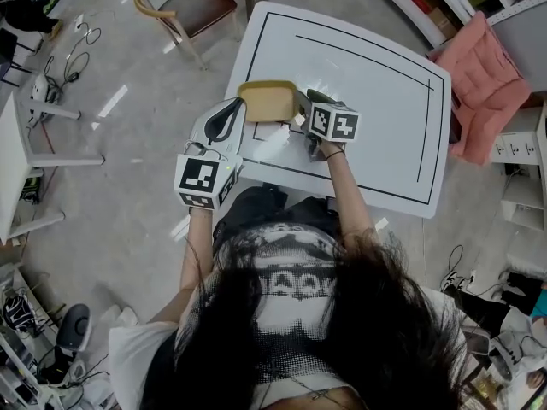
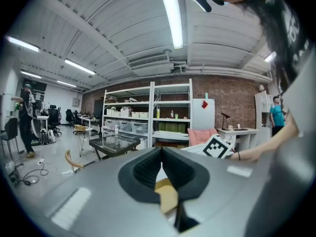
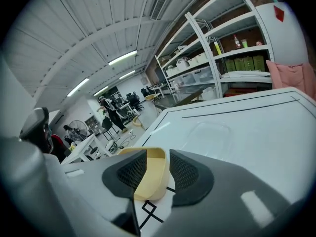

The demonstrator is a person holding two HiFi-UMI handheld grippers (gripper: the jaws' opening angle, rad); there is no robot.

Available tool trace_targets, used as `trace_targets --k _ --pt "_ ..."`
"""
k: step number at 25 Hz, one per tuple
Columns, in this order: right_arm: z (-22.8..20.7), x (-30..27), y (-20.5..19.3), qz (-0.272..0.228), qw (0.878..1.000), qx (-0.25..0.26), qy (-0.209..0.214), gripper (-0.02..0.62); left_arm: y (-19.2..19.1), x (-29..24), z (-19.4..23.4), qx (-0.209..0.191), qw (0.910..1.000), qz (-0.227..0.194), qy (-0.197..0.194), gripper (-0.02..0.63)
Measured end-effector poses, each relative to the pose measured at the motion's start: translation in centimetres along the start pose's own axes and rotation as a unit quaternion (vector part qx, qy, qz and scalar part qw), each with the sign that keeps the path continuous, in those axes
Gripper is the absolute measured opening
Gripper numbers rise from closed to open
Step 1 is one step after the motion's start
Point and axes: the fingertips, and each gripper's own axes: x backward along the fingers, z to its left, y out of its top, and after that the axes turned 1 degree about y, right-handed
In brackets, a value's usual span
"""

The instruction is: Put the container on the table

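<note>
My right claw [image 3: 158, 158] stood apart, the yellow container [image 1: 267, 101] resting on the tabletop [image 1: 367, 84] with its wall loose between the pads. My left claw [image 2: 161, 151], jaws together, hung just beside it.

Ahead of our right claw [image 3: 159, 168] the worktop [image 3: 256, 127] lies bare out to its far edge, so we have open passage forward and to that claw's right. Between its parted jaws stands one wall of the container [image 3: 150, 174], with a sliver of room on the wall's right side. Just left of it, our left claw [image 1: 229, 118], jaws together, sits at the container's other end and crowds that side. Left of the left claw there is only open floor below the worktop's edge. A chair [image 1: 184, 11] stands well ahead and left. A pink cushion [image 1: 483, 84] lies past the worktop's right edge.
</note>
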Motion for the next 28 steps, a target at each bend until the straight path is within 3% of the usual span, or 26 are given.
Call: trace_targets --k 9,18,28 --pt "1.5 6.8 1.8 -0.051 0.998 0.023 0.039 0.12 -1.0 -1.2 -2.5 0.019 0.9994 0.006 -0.029 0.0" --pt "2.8 13.9 1.4 -0.088 0.994 0.054 0.047 0.086 -1.6 -0.2 -6.0 0.019 0.9986 0.012 -0.047 0.0" --pt "2.7 24.8 -2.1 -0.126 0.989 0.064 0.049 0.072 -0.8 3.5 -15.2 0.002 0.9974 0.001 -0.072 0.0"
